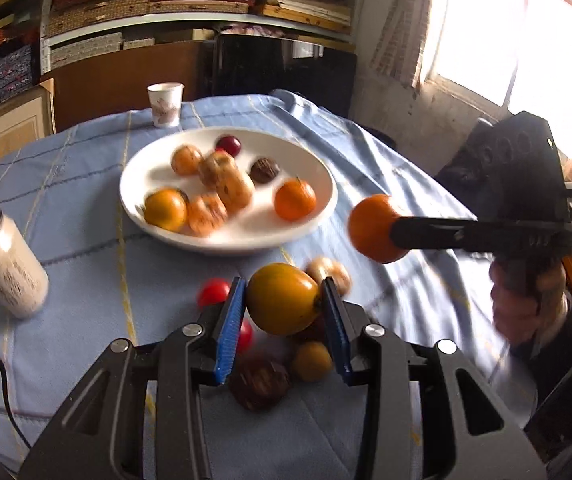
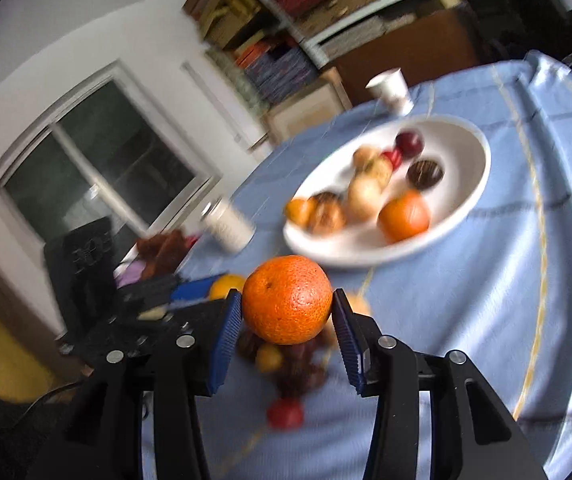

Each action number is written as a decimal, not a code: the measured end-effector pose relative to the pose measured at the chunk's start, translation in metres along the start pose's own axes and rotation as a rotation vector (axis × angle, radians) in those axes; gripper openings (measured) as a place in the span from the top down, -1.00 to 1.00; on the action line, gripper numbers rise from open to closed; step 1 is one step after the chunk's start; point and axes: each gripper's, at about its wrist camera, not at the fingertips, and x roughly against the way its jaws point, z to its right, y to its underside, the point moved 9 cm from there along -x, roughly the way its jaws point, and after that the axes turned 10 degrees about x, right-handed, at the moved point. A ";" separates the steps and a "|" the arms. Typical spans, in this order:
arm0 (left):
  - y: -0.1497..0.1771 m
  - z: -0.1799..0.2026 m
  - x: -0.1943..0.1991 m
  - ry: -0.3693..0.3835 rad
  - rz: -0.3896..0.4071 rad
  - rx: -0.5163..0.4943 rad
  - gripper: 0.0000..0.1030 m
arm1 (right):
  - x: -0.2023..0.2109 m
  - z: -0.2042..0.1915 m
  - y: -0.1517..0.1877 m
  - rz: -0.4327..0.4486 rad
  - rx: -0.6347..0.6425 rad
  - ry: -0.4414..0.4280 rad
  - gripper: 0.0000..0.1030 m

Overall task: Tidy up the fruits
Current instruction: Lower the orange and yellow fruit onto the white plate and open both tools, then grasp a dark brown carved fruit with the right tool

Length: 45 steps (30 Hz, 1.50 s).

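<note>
Because both views are motion-blurred, several fruits are hard to identify: on the white plate [image 1: 318, 216] at centre frame of the left wrist view I count eight pieces, one clear orange [image 1: 295, 200], one dark red round fruit [image 1: 228, 145], one dark brown one [image 1: 264, 170], the rest yellowish or tan smears. Left gripper [image 1: 283, 300] at lower centre is clenched on a yellow-orange fruit [image 1: 282, 298], blue pads touching both sides, held above the blue tablecloth [image 1: 86, 248]. Beneath it a loose pile is partly hidden by the fingers and the held fruit: two red fruits [image 1: 213, 292], a small yellow one [image 1: 312, 361], a dark brown one [image 1: 259, 384], a tan one [image 1: 328, 272] behind; possibly more, cannot tell. Right gripper [image 2: 287, 304] is clamped on a mandarin [image 2: 287, 299], sharp in the right wrist view, lifted off the cloth at centre frame with the plate in the upper right beyond it; in the left wrist view its fingers appear edge-on at right, so the grip is hidden there. One paper cup [image 1: 165, 104] sits upper left of the plate, one white can [image 1: 6, 264] at left edge, tilted by lens distortion. The hand on the right gripper's handle is blurred, cropped at the right edge.
</note>
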 end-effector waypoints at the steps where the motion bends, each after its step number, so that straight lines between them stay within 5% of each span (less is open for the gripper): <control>1: -0.011 -0.003 -0.002 -0.004 0.007 0.014 0.27 | -0.007 0.002 -0.008 0.010 0.014 0.048 0.09; 5: -0.060 -0.025 -0.025 -0.033 0.019 0.077 0.27 | -0.038 0.012 -0.024 -0.009 0.081 0.192 0.09; 9: -0.079 -0.046 -0.053 -0.109 -0.017 0.094 0.26 | -0.056 0.023 -0.026 -0.040 0.088 0.220 0.06; 12: -0.083 -0.056 -0.051 -0.111 -0.017 0.159 -0.48 | -0.048 0.024 -0.029 -0.009 0.087 0.220 -0.28; 18: -0.065 -0.063 0.004 -0.131 0.121 0.189 -0.90 | -0.015 0.008 -0.020 0.001 0.113 0.143 -0.28; 26: 0.010 -0.095 0.007 -0.194 0.017 0.251 -0.91 | -0.014 -0.002 0.031 -0.158 0.180 0.177 -0.32; 31: 0.018 -0.087 0.016 -0.158 0.027 0.246 -0.91 | -0.010 -0.019 0.050 -0.200 0.170 0.076 -0.32; 45: 0.034 -0.079 0.010 -0.265 -0.002 0.165 -0.91 | -0.026 -0.038 0.075 -0.298 0.309 0.134 -0.32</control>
